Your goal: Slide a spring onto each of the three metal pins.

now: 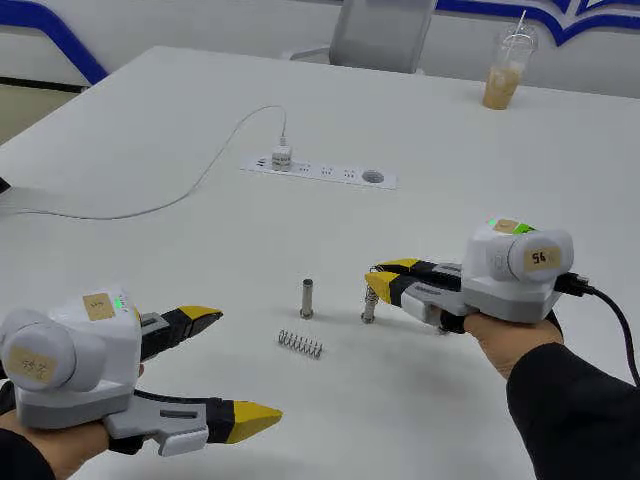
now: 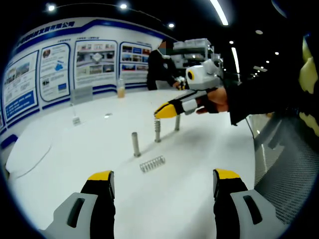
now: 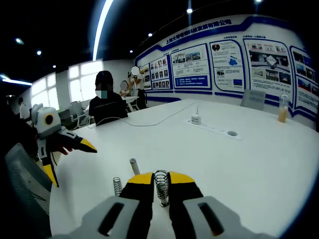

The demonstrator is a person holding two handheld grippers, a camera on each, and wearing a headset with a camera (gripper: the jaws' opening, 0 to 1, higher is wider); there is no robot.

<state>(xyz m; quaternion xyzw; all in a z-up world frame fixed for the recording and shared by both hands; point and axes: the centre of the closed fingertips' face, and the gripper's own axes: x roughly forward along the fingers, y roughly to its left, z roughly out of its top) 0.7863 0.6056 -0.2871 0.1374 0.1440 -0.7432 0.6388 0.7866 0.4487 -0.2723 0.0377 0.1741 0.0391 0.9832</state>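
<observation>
Two steel pins stand near the middle of the white table (image 1: 200, 220). The left pin (image 1: 307, 298) is bare. The other pin (image 1: 370, 305) carries a spring (image 3: 161, 183), and my right gripper (image 1: 383, 277) is shut on that spring, with its yellow jaws on either side of the coils. In the left gripper view a third pin (image 2: 177, 122) stands under the right gripper (image 2: 167, 110). A loose spring (image 1: 300, 344) lies flat in front of the bare pin. My left gripper (image 1: 228, 365) is open near the table's front left, with nothing between its jaws, and points at the pins.
A white power strip (image 1: 335, 173) with a plugged-in charger and a trailing cable lies further back. An iced drink cup (image 1: 508, 70) stands at the far right, and a grey chair (image 1: 380, 35) stands behind the table. People sit at a table (image 3: 107, 104) in the background.
</observation>
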